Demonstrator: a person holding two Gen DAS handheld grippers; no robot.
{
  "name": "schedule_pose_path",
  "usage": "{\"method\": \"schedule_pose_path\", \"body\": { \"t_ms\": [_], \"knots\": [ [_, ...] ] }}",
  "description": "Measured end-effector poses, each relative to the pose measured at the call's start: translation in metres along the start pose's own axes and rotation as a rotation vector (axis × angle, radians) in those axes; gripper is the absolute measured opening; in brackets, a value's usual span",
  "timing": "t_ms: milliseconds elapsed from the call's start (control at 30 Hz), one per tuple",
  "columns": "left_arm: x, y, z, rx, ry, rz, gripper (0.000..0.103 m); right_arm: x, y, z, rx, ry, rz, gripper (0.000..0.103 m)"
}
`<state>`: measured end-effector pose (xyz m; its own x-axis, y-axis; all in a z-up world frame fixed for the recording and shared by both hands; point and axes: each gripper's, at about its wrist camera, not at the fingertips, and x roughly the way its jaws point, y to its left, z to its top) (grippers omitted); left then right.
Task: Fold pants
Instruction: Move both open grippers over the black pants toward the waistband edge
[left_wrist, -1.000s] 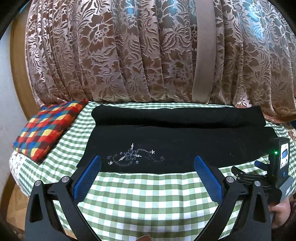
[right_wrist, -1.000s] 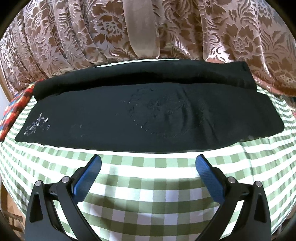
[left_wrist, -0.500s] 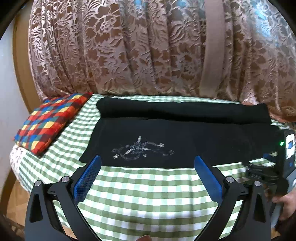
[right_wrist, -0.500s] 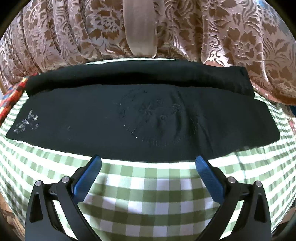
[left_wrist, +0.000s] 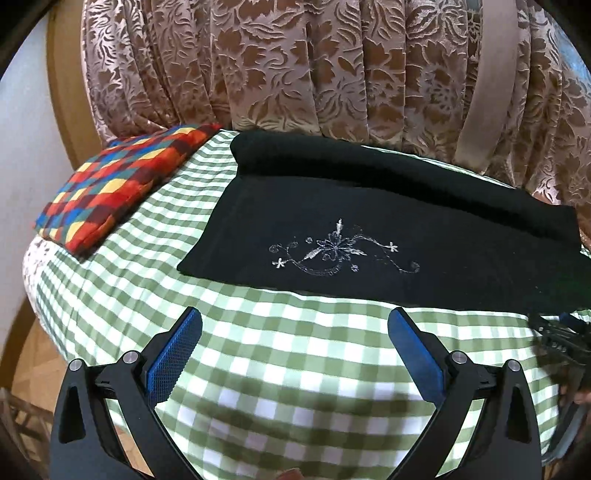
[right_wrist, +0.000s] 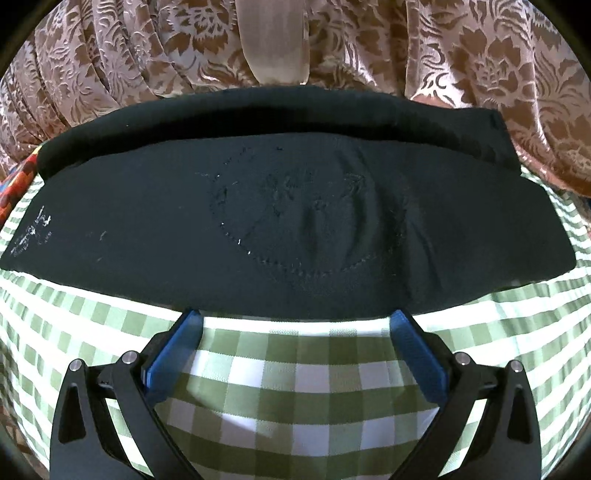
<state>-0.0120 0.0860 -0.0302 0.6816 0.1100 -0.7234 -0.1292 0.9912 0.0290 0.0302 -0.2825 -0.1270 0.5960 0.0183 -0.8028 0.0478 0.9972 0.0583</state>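
Pants of black knit fabric with pale embroidery (right_wrist: 295, 221) lie flat on the green-and-white checked tablecloth (right_wrist: 295, 376), long axis running left to right across both my views, a thicker fold along the far edge. My right gripper (right_wrist: 294, 325) is spread wide and holds nothing, its 2 blue fingertips just at the near hem. My left gripper (left_wrist: 294, 325), equally wide and unladen, sits farther back from the hem. So the right is nearer.

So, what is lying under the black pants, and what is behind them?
Under the black pants lies the green checked tablecloth; the part beneath them is covered. Behind them hangs a brown floral curtain. The table below the cloth cannot be seen.
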Motion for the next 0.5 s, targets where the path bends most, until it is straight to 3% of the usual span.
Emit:
{"method": "schedule_pose_path", "body": {
  "t_ms": [267, 500],
  "knots": [
    [0.029, 0.01, 0.009, 0.001, -0.02, 0.011, 0.1, 0.001, 0.0, -0.003, 0.004, -0.019, 0.002, 0.101],
    [0.061, 0.014, 0.027, 0.012, -0.038, -0.047, 0.1, 0.0, 0.0, -0.003, 0.005, -0.023, 0.003, 0.101]
  ]
}}
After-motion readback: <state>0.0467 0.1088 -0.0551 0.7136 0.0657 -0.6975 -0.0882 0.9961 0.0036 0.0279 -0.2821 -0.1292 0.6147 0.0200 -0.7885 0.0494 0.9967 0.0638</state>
